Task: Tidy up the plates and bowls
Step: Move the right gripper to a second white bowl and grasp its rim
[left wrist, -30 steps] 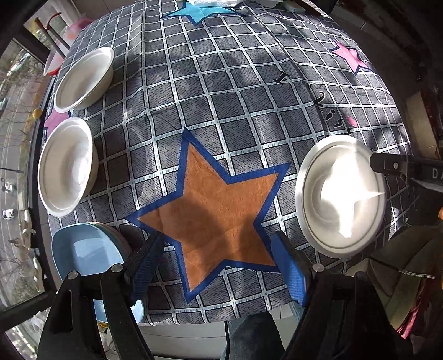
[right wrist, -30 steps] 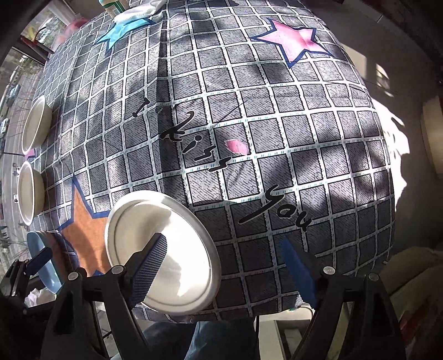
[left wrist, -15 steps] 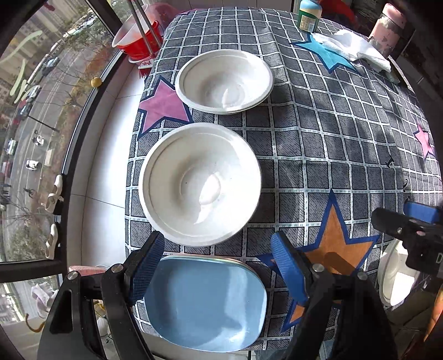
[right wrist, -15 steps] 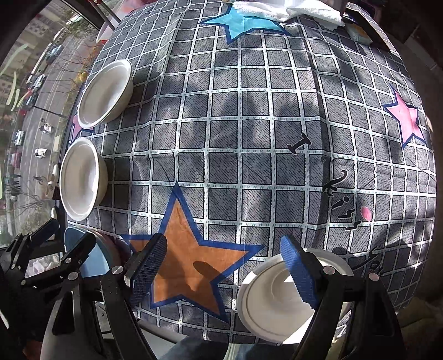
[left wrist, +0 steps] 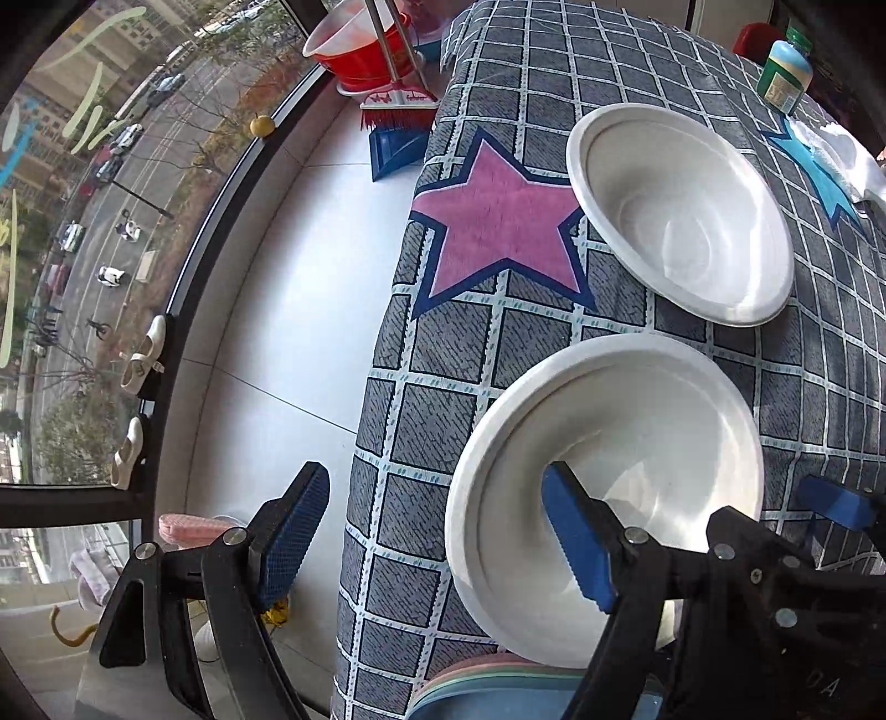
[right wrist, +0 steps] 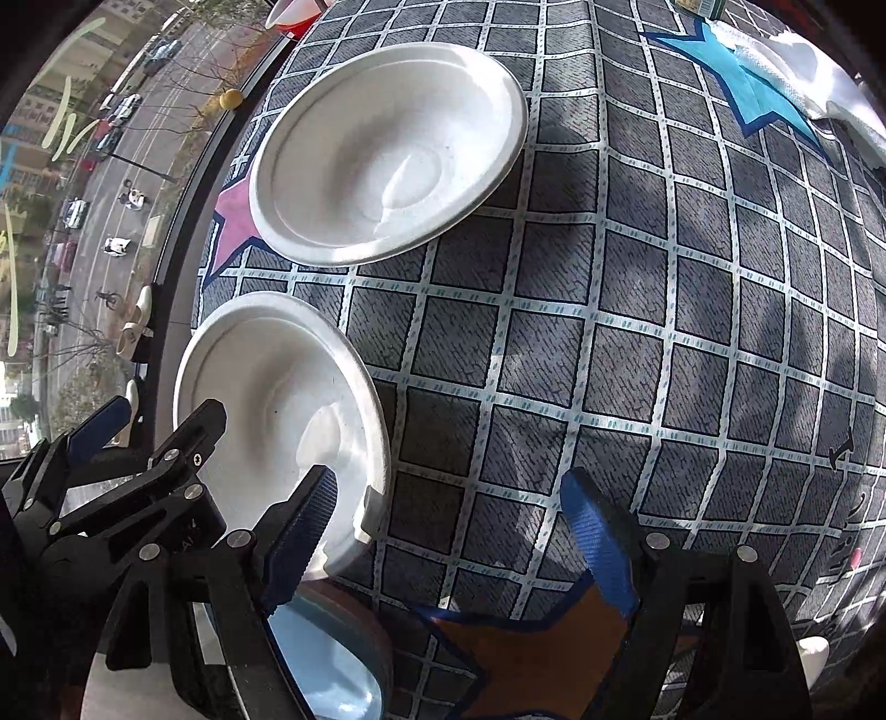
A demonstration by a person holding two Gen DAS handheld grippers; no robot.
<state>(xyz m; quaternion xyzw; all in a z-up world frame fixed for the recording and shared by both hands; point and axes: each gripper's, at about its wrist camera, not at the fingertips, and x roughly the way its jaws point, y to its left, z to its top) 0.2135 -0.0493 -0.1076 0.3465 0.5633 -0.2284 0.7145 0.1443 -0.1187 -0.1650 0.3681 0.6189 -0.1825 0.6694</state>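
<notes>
Two white bowls on the tabletop (right wrist: 637,332), under a grey checked cloth with coloured stars. Near white bowl (left wrist: 620,476) close to the window-side edge, just beside the far white bowl (left wrist: 681,210) but not touching it; a strip of cloth visible between the two rims. Far bowl partly over a pink star (left wrist: 498,227) of the cloth pattern. Both bowls upright and empty.

Left tool (left wrist: 437,531) wide apart, clamped on nothing. One blue pad (left wrist: 290,531) out past the tabletop edge, over the white sill; the other pad over the inside of the near bowl. Cannot tell whether that pad touches the bowl surface.

Right tool (right wrist: 454,537) also wide apart, holding nothing. Its left-hand pad (right wrist: 302,540) seen over the rim of the near bowl, its other pad over bare cloth next to an orange star (right wrist: 531,664). Contact with the rim not clear from this view. Left tool seen in the right wrist view too, at the opposite side of the same bowl.

Stack of plates with a blue plate (right wrist: 326,670) on top at the near corner, just beside the near bowl, mostly hidden behind the tools. Bottle (left wrist: 786,72) and white towel (left wrist: 847,160) at the far end of the tabletop. Red basin (left wrist: 360,44) and red brush on the sill by the window.
</notes>
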